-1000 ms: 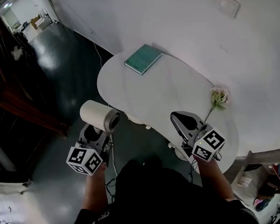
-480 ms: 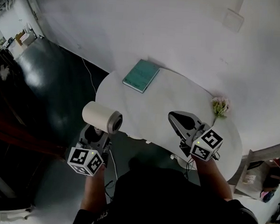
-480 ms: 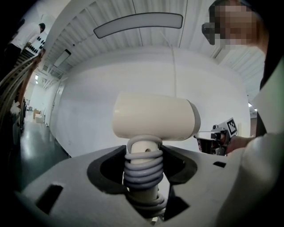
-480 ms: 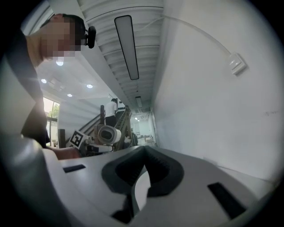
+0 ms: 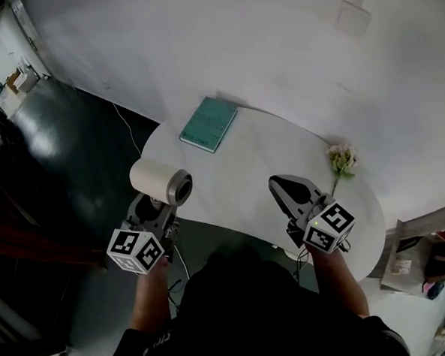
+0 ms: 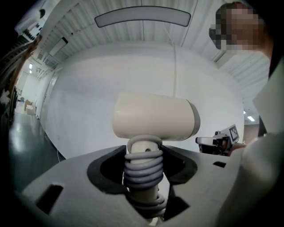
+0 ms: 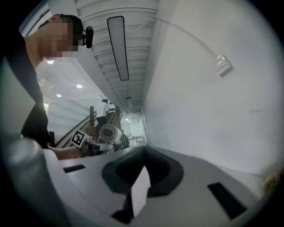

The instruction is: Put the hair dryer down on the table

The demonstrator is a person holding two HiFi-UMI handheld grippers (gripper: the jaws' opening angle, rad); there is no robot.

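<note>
Between the left tongs (image 6: 143,170) sits a smooth, cream, cylindrical hair dryer (image 6: 155,117).

Teal book (image 5: 208,124) lying flat, far left. Pale flower (image 5: 342,159) lying at right, well apart from book, stem pointing nearward. White plate (image 5: 351,19) sitting on wall (image 5: 216,38) beyond.

The table (image 5: 242,163) lies bare in its middle, open toward the dryer (image 5: 160,182). A book (image 5: 208,124) sits far left, a flower (image 5: 342,159) right, and the right gripper (image 5: 281,186) hangs over the near right.
</note>
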